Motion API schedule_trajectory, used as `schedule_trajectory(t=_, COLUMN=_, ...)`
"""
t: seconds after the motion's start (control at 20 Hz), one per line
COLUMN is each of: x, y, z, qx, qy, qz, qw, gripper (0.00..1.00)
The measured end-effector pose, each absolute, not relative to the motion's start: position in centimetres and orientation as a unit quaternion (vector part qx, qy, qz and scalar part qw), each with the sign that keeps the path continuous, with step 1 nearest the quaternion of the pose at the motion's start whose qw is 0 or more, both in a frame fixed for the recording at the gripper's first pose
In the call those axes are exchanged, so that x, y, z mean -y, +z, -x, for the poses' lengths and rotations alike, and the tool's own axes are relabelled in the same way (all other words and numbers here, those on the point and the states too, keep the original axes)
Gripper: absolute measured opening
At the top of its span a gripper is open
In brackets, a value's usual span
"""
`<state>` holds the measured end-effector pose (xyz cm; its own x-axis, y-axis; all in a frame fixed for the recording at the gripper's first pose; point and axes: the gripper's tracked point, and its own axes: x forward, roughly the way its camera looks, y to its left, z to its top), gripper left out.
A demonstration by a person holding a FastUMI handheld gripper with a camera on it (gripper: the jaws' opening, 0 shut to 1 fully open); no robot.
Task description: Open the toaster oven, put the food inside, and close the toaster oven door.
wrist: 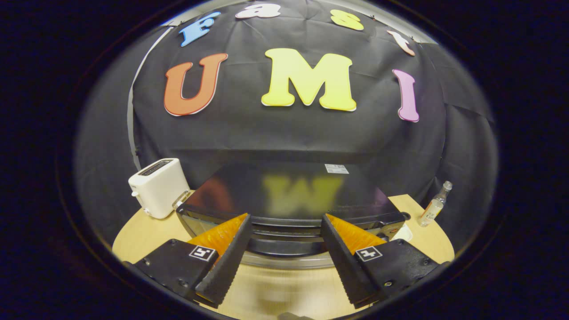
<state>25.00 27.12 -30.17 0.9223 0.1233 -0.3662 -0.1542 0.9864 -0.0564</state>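
The gripper [284,231] hangs just above the front of the toaster oven [289,195], its two fingers [226,262] spread wide apart with nothing gripped between them. The toaster oven is a dark, glossy box standing on a pale wooden table [146,233], with its back toward the black cloth wall; its flat top is shiny enough to give back a blurred reflection of the wall behind it, and a small white sticker [336,169] lies near the far right of that top. The oven's front edge and the dark bar of its door handle [286,245] lie in the gap between the fingers, with the fingertips reaching over the upper front rim on either side; whether either finger touches the oven cannot be told. The door appears shut, though the steep downward angle hides most of it. Beside the oven's left rear corner stands a white pop-up toaster [156,186], just next to the oven. On the other side, near the right edge of the table and apart from the oven, a small clear bottle [434,205] with pale contents stands leaning slightly. A bit of a white dish [403,233] peeks out just by the oven's right front corner.
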Motion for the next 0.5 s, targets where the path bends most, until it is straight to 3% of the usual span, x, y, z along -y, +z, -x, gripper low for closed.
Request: schedule_trajectory(t=0.5, x=-26.4, y=-31.8, z=-20.0, qx=-0.205, qy=0.089, qz=0.029, qw=0.974, gripper=0.99)
